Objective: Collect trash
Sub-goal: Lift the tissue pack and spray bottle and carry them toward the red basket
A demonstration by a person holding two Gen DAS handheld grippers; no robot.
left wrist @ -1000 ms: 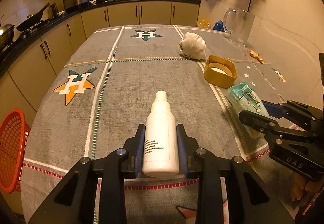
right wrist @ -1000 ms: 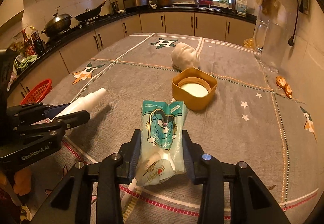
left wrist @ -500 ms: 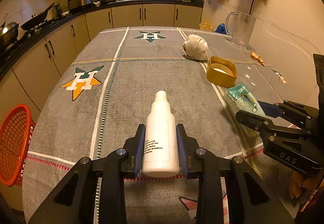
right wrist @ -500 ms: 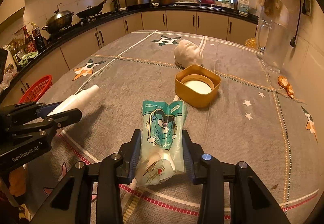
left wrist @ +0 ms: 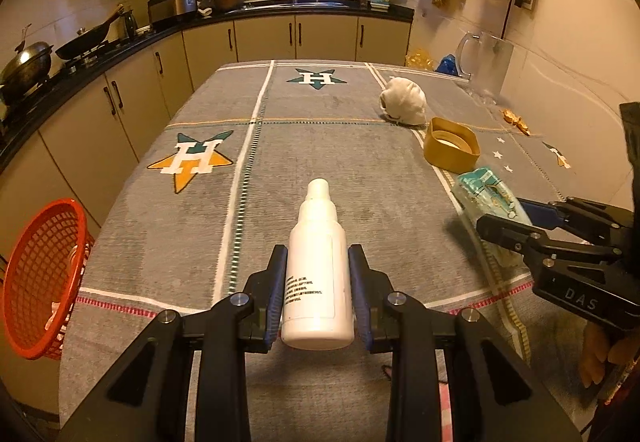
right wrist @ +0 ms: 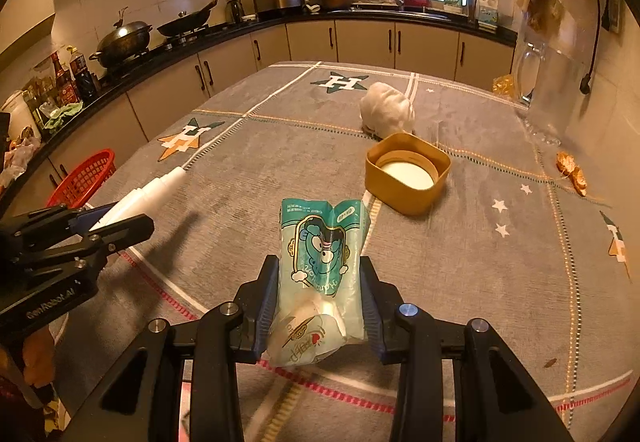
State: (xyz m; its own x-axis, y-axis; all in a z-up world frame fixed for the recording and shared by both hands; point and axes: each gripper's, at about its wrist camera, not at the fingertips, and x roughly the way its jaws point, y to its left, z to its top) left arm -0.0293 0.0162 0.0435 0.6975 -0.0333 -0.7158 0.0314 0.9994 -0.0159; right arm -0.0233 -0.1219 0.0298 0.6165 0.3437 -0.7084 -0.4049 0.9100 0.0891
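Left tool (left wrist: 318, 284) is clamping the white bottle (left wrist: 317, 266) above the desk (left wrist: 328, 162), right tool (right wrist: 320, 296) is pinching the teal wrapper (right wrist: 320, 262), both apparently awaiting the red basket (left wrist: 40, 278) at nine o'clock.

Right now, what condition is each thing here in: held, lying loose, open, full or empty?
Left gripper: shut on the white bottle, capped, lifted.
Right gripper: shut on the teal packet.
Yellow tub: open, on the table.
White wad: crumpled, loose.
Red basket: beside the table, nearly empty.
Glass jug: upright.
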